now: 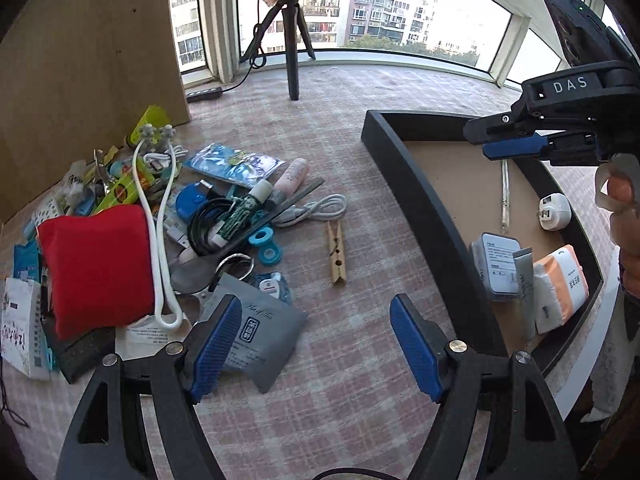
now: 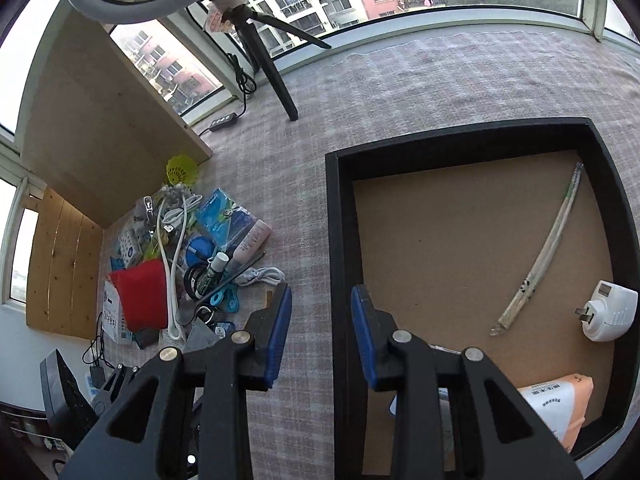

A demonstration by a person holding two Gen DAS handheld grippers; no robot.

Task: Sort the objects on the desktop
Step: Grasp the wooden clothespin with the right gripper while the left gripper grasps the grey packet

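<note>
Both sets of jaws are spread wide with nothing between their blue pads. On the left gripper [image 1: 316, 344] the left pad hangs over a grey foil sachet [image 1: 256, 336] at the near edge of the clutter pile, and the right pad is over bare checked tablecloth [image 1: 340, 400]. The right gripper [image 2: 322, 336] straddles the near-left wall of the black tray [image 2: 340, 240]: one pad outside over the cloth, the other over the tray's brown floor.

Inside the tray lie a long wrapped pair of chopsticks [image 2: 544, 256] running diagonally, a white plug adapter [image 2: 608, 312] just beside the right wall, and an orange-and-white tissue pack [image 2: 560, 404] in the near right corner. The left wrist view also shows a grey-lidded box [image 1: 498, 264] and a grey tube [image 1: 526, 284] touching that pack. The middle and far-left of the tray floor are bare.

Left of the tray, a wooden clothespin [image 1: 336, 254] lies alone on the cloth, apart from the heap. The heap holds a red cushion [image 1: 98, 268], white cables [image 1: 160, 240], a coiled black cable [image 1: 208, 224], blue tape rings [image 1: 266, 246], a pink tube [image 1: 294, 174] and a blue packet [image 1: 236, 164], crowded against a wooden board [image 1: 92, 60]. An open strip of cloth separates heap and tray; a tripod [image 1: 292, 40] stands at the far edge by the window.
</note>
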